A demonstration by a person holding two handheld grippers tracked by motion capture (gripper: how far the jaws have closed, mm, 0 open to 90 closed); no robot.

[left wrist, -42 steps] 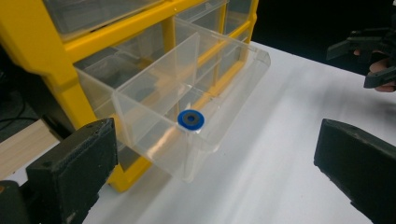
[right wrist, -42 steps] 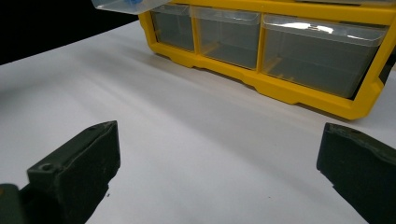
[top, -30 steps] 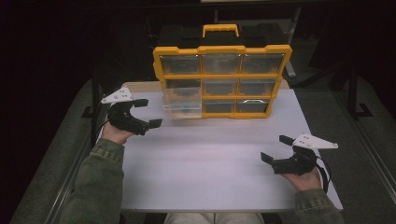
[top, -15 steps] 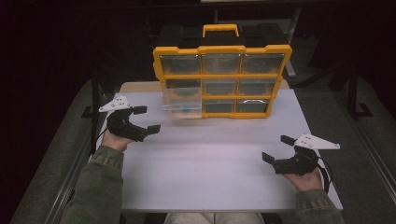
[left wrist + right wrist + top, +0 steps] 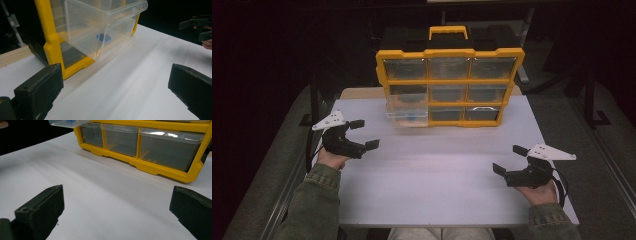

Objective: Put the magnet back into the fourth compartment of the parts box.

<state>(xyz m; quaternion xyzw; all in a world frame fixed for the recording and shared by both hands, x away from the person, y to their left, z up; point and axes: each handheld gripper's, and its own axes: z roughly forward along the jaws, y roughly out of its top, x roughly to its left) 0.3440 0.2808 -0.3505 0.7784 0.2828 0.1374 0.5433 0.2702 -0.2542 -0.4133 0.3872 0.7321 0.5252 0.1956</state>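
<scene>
The work in hand looks like the clear drawer (image 5: 408,110) of the yellow organizer (image 5: 450,86), which stands at the far edge of the white bench (image 5: 432,180); the drawer sits in the organizer's left column, pulled partly out toward the person, and it tilts or hangs forward over the bench with a small blue piece (image 5: 103,37) lying on its floor. Whether the drawer is meant to come fully out or go back in, I cannot tell, but either way the sound approach is to bring the left gripper (image 5: 361,134) in square to the drawer's front lip, close on the lip rather than the thin side wall, and move it straight along its slot so it does not jam or tip the blue piece out. The left gripper hovers near the bench's left edge, just short of the drawer, its 2 jaws spread wide, holding and touching nothing. The right gripper (image 5: 509,160) waits near the bench's right near corner, well apart from the organizer, its 2 jaws likewise spread wide and empty; it could steady the organizer's frame if the drawer drags. The other 8 drawers appear shut.
</scene>
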